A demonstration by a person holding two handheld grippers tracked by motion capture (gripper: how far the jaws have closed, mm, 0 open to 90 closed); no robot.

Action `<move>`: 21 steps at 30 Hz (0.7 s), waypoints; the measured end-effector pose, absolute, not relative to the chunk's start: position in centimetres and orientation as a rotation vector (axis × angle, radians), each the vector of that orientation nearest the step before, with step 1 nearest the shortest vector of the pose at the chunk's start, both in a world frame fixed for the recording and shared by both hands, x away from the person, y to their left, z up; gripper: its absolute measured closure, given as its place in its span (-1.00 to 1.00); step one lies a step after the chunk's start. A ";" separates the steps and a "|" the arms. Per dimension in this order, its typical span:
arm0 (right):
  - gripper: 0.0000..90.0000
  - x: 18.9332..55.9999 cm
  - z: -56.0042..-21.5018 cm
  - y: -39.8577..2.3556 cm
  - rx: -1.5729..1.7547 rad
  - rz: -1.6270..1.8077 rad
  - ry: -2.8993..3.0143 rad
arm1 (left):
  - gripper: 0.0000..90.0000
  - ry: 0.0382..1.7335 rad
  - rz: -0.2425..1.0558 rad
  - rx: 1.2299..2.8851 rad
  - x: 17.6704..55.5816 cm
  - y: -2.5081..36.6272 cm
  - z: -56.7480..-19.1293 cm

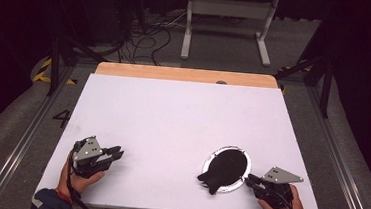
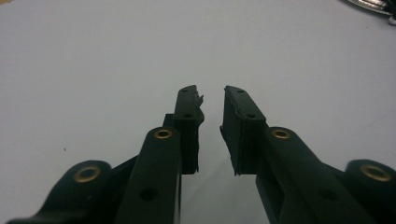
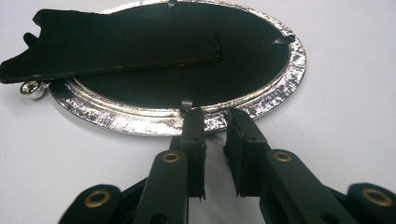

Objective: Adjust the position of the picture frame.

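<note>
object: oval silver picture frame (image 3: 280, 95), face down, black easel back (image 3: 116, 44) up | place: table (image 1: 172, 118), near right | handling: stiff, light, slick rim, glass maybe fragile; grip the rim | right gripper (image 3: 215, 114): jaws narrowly apart at rim, nothing pinched | left gripper (image 2: 212, 93): jaws narrowly apart, empty

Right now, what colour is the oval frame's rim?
Shiny silver rim, around a black back; the right gripper view shows it best.

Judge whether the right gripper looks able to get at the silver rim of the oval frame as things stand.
Probably yes: the right gripper already has its narrowly parted jaw tips at the near edge of the silver rim, with nothing between them.
</note>
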State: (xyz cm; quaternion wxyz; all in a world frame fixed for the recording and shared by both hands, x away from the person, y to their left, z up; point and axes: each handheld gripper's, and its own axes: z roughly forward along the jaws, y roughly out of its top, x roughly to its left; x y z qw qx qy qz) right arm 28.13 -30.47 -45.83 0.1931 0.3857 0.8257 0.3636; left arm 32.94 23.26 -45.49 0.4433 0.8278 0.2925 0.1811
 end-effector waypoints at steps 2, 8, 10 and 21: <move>0.80 28.2 -45.8 -30.3 1.082 1.018 2.314 | 0.75 0.708 0.443 2.067 32.9 23.0 -45.5; 0.89 28.4 -45.9 -29.7 1.074 1.023 2.325 | 0.82 0.675 0.428 2.103 33.1 21.9 -45.4; 0.90 28.4 -45.9 -29.5 1.074 1.023 2.328 | 0.85 0.662 0.416 2.112 33.2 21.5 -45.4; 0.97 28.9 -45.9 -28.1 1.063 1.010 2.328 | 0.93 0.617 0.389 2.148 33.5 19.9 -45.4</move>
